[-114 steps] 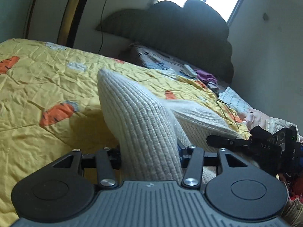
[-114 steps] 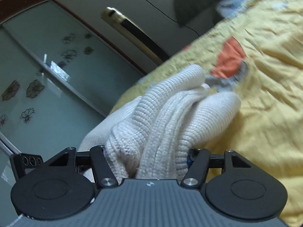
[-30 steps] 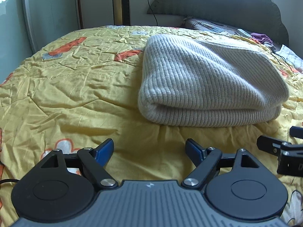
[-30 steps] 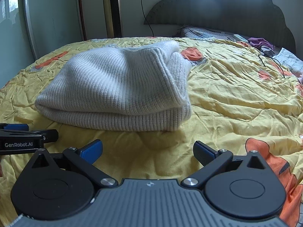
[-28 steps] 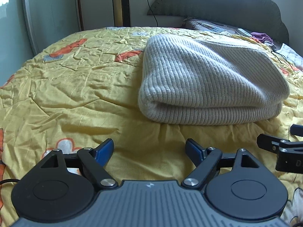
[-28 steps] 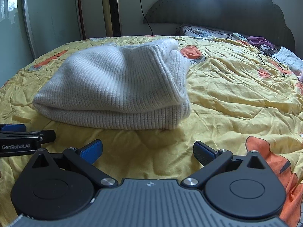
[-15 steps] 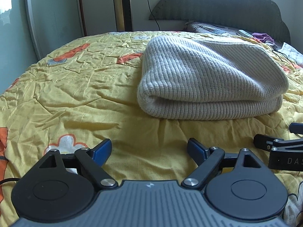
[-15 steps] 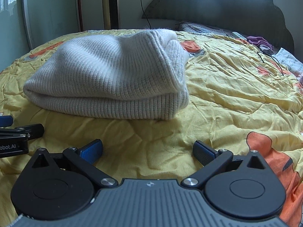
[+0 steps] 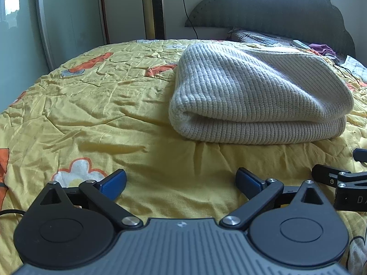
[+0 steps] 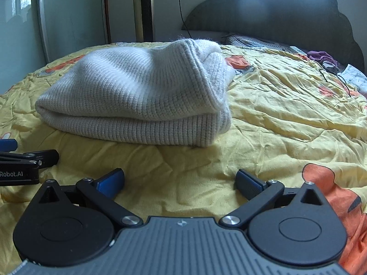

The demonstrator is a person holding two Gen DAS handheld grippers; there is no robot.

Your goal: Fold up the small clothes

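A cream ribbed knit sweater (image 9: pixel 259 96) lies folded in a thick stack on the yellow bedspread (image 9: pixel 103 114). In the right wrist view the same sweater (image 10: pixel 137 96) sits ahead and to the left. My left gripper (image 9: pixel 181 180) hovers over bare bedspread short of the sweater, its jaws still opening wide, nothing between them. My right gripper (image 10: pixel 180 180) is open too, empty, also short of the sweater. Each gripper shows at the edge of the other's view: the right gripper (image 9: pixel 339 178) and the left gripper (image 10: pixel 23 160).
A dark scalloped headboard (image 9: pixel 275 6) rises behind a patterned pillow (image 9: pixel 259 37). Purple cloth (image 10: pixel 323 57), a cable (image 10: pixel 339 78) and paper lie at the far right of the bed. A glass wardrobe door (image 9: pixel 68 18) and a tall dark-and-gold column (image 10: pixel 143 9) stand at the left.
Both grippers let go of the sweater, which now lies folded on the bed. Over the last second the left jaws have spread a little wider; the hands barely moved.
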